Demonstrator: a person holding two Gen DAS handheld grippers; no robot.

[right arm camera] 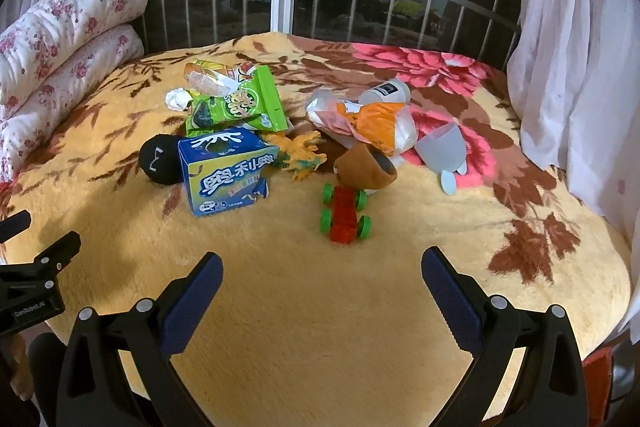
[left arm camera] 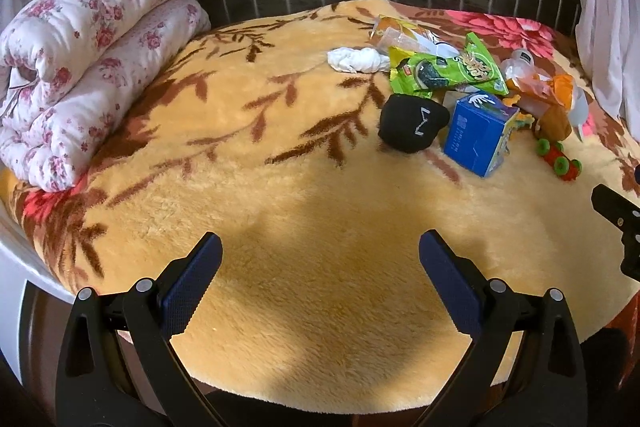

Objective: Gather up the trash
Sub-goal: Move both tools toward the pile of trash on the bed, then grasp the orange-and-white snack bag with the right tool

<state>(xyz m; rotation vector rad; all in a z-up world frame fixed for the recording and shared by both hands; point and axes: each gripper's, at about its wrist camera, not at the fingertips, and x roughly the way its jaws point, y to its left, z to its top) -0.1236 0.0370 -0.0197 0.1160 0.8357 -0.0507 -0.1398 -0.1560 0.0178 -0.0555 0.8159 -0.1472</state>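
Left gripper [left arm camera: 320, 279]: black frame arms with silver round rivets, two dark blue textured pads [left arm camera: 190, 287], saw-toothed along the inner edge. Right gripper [right arm camera: 322, 287]: same build; its pads [right arm camera: 452, 303] match.

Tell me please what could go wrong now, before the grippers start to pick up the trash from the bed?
1. Toys lie among the trash: the toy car and black plush sit beside the blue box, so a toy might be collected by mistake.
2. The green wrapper rests partly on the box; lifting either may shift the other.
3. Both grippers, left and right, are open above the soft blanket; a low grasp may pinch its pile.
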